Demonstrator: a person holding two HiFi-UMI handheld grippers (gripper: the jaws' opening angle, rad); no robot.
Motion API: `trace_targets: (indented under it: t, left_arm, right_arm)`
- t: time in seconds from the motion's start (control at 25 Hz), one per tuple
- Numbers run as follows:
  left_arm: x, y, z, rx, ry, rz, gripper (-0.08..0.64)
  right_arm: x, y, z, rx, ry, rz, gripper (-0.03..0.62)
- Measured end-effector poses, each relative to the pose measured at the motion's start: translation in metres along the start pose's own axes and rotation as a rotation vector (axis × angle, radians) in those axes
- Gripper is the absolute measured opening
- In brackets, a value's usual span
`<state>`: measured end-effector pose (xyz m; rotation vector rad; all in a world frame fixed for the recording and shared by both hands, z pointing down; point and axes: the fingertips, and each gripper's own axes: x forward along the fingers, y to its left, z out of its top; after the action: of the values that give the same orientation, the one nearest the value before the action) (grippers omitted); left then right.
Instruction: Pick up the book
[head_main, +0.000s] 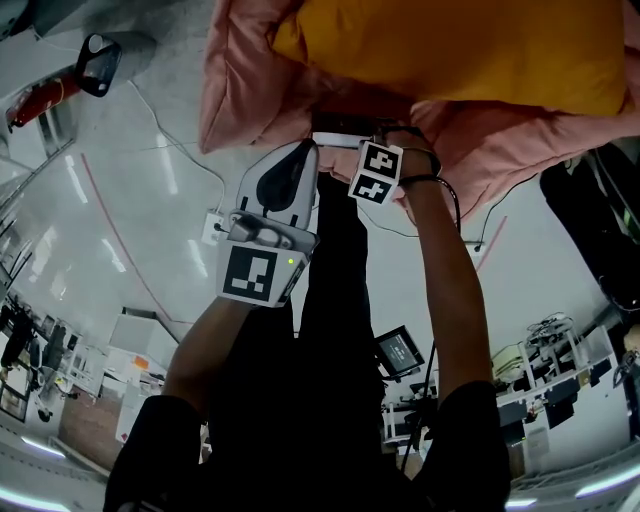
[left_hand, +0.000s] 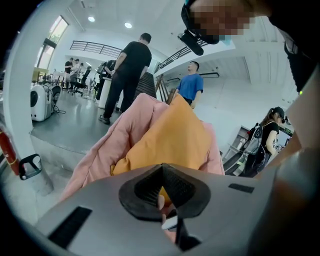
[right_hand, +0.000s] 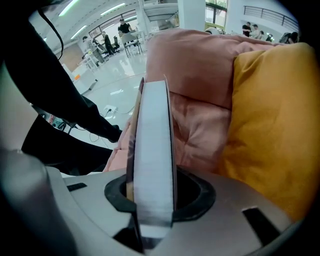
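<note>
Glossy grey flooring (head_main: 120, 230) is shining underneath. Right hand-held gripper (right_hand: 155, 192) is pinching a thick white-paged book (right_hand: 152, 140) edge-on, pink quilted duvet (right_hand: 195, 65) lying at twelve o'clock, mustard-yellow cushion (right_hand: 272, 125) at three. Left hand-held gripper (left_hand: 162, 170) is pressing its jaws together.

Two grippers: one left gripper (head_main: 303, 150) and one right gripper (right_hand: 154, 195). Two marker cubes, one per gripper: the left marker cube (head_main: 250, 272) and the right marker cube (head_main: 376, 172). One book (right_hand: 152, 150). One pink quilt (head_main: 250, 90) and one yellow pillow (head_main: 450, 45). Two forearms of the person who holds the grippers: the left forearm (head_main: 205, 350) and the right forearm (head_main: 450, 300). One power strip (head_main: 214, 228) and one lit screen (head_main: 400, 350). In the left gripper view, three bystanders are near enough to count: a person in black (left_hand: 127, 70), a person in blue (left_hand: 190, 86) and a person with a backpack (left_hand: 270, 135) — the far figures behind them are too small to count
</note>
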<state>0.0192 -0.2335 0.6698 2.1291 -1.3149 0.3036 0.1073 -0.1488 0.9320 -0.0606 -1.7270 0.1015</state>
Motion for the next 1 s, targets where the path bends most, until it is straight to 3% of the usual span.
trace_targets:
  t: [0.44, 1.0]
  left_arm:
    - [-0.023, -0.014, 0.029, 0.028, -0.041, -0.028, 0.008]
    - [-0.072, -0.035, 0.084, 0.086, -0.087, -0.074, 0.008]
  right_arm:
    - [-0.033, 0.016, 0.004, 0.189, 0.001, -0.032, 0.133]
    - [-0.103, 0.03, 0.035, 0.513, -0.099, -0.075, 0.133]
